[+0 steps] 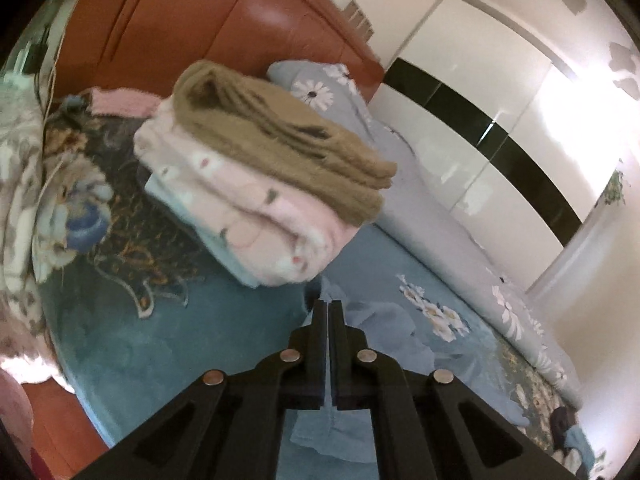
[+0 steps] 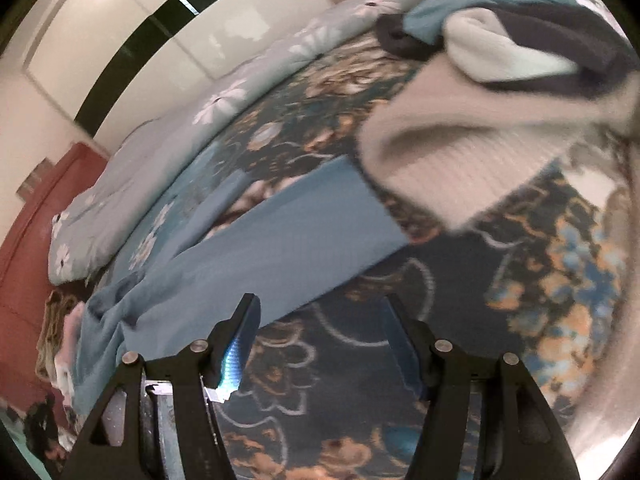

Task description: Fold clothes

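My left gripper [image 1: 328,304] is shut on a light blue garment [image 1: 384,328] and pinches its cloth above the bed. The same blue garment [image 2: 272,240] lies partly folded flat on the floral blanket [image 2: 360,360] in the right wrist view. My right gripper [image 2: 320,308] is open and empty, just in front of the garment's near edge. A stack of folded clothes [image 1: 260,184], brown on top of pink floral and pale blue, sits on the bed beyond my left gripper.
A pile of unfolded clothes [image 2: 500,80], cream, white, teal and dark, lies at the upper right. A grey floral quilt [image 1: 440,208] runs along the bed's far side. A red-brown headboard [image 1: 200,20] and white wardrobe [image 1: 500,80] stand behind.
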Tool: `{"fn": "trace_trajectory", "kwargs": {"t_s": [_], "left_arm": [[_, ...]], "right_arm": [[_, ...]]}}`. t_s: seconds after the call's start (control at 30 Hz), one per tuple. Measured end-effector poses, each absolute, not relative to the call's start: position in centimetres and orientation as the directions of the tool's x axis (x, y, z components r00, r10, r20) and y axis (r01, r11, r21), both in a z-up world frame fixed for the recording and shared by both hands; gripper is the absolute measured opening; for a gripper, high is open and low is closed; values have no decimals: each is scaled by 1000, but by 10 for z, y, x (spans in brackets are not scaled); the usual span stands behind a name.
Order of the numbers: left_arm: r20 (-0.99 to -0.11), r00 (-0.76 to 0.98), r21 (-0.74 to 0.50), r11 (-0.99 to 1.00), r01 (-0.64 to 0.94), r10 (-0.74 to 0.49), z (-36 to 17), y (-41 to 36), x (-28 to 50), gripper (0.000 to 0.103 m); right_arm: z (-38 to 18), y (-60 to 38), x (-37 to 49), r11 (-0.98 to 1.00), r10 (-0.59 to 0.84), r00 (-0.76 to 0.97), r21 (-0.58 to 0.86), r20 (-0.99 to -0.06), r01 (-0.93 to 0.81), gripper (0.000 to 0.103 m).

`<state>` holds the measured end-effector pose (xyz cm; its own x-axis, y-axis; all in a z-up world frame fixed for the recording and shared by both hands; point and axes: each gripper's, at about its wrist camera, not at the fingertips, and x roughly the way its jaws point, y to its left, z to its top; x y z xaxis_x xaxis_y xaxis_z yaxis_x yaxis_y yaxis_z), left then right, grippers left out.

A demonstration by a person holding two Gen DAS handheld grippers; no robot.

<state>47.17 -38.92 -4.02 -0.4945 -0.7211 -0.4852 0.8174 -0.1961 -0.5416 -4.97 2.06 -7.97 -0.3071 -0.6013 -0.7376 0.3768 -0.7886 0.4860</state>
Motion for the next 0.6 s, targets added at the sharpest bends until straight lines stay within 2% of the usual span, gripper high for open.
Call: {"fn": "trace_trajectory", "kwargs": {"t_s": [0.17,0.23,0.27,0.3,0.33,0.37,0.43,0.5,0.6], "left_arm": [[-504,-538,-565,-213,797,-676,-52,-388,471,2],[-504,-562,-583,-222,782,-656,-55,-386,471,3],[-508,-568,-584,-225,779,-647,-57,-386,471,7],[-512,-575,-586,-229,777,-638,-58,-386,471,12],[-515,-581,-589,-232,774,-630,-59,-386,471,29],[-514,-587,-591,-237,771,-625,-60,-385,471,48],[-505,-610,-604,-255,755,-611,-63,-385,470,59],[-508,-624,-610,-264,747,-594,-67,-385,468,62],[-547,-623,-594,-265,759,-560,-78,-387,462,63]], "right_arm": [[-87,8,-59,-780,-619,-316,519,-718,350,66],[-88,1,-62,-775,-628,-328,527,-706,349,62],[-87,-3,-63,-769,-636,-327,534,-699,352,43],[-85,-7,-64,-761,-645,-325,542,-692,356,11],[-83,-10,-65,-754,-653,-322,550,-685,359,5],[-81,-14,-65,-746,-662,-319,558,-678,363,5],[-77,-22,-67,-731,-679,-313,574,-664,370,5],[-73,-29,-68,-715,-696,-307,589,-649,376,4],[-39,-17,-66,-704,-709,-379,573,-594,420,4]]}}
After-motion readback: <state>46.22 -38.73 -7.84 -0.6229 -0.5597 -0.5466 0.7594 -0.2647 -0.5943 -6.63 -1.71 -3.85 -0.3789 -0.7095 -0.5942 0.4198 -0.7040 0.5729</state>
